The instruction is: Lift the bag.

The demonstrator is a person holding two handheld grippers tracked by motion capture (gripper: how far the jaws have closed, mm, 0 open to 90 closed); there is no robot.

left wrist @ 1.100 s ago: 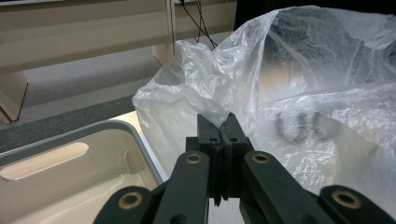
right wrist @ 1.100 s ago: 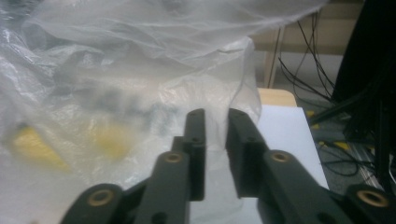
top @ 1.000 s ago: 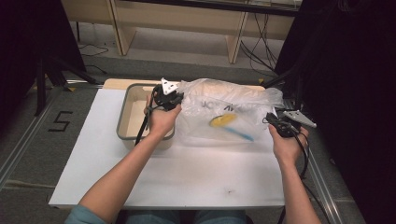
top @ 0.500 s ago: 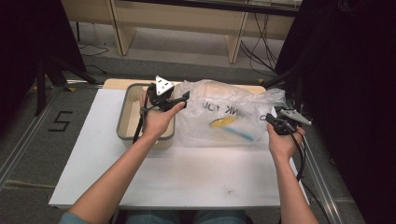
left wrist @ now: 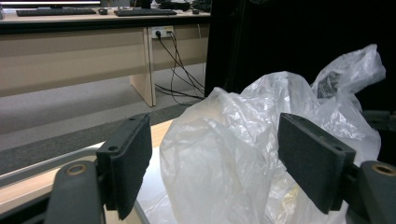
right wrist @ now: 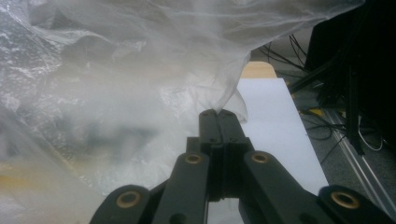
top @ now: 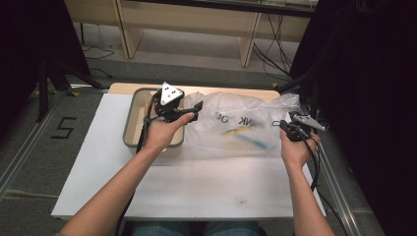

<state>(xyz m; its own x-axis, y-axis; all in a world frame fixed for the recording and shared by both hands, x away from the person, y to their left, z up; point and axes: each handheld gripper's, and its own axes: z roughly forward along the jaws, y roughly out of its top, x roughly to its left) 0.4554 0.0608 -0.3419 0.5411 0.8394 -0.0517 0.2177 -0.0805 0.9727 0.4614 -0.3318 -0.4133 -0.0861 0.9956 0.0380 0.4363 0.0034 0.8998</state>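
Note:
A clear plastic bag (top: 236,125) with mirrored print lies puffed up on the white tabletop (top: 196,187), and a yellow and blue item (top: 243,133) shows through its film. My left gripper (top: 194,112) hovers at the bag's left end, over the edge of a beige tray (top: 129,129). It is open, and in the left gripper view (left wrist: 219,168) the bag (left wrist: 243,140) bulges just beyond its pads (left wrist: 128,161), apart from them. My right gripper (top: 284,126) is at the bag's right end. In the right gripper view (right wrist: 218,114) it is shut on a pinch of the bag's film (right wrist: 116,70).
The tray stands at the back left of the white top, on a wooden board (top: 118,89). Behind the table is grey floor with a desk's legs (top: 248,42) and cables (top: 270,54). A black curtain (top: 364,98) hangs close on the right.
The bag has puffed up and turned so its print shows. My left gripper has drawn back a little to the left with its jaws open. My right gripper has shifted slightly left, still holding the film.

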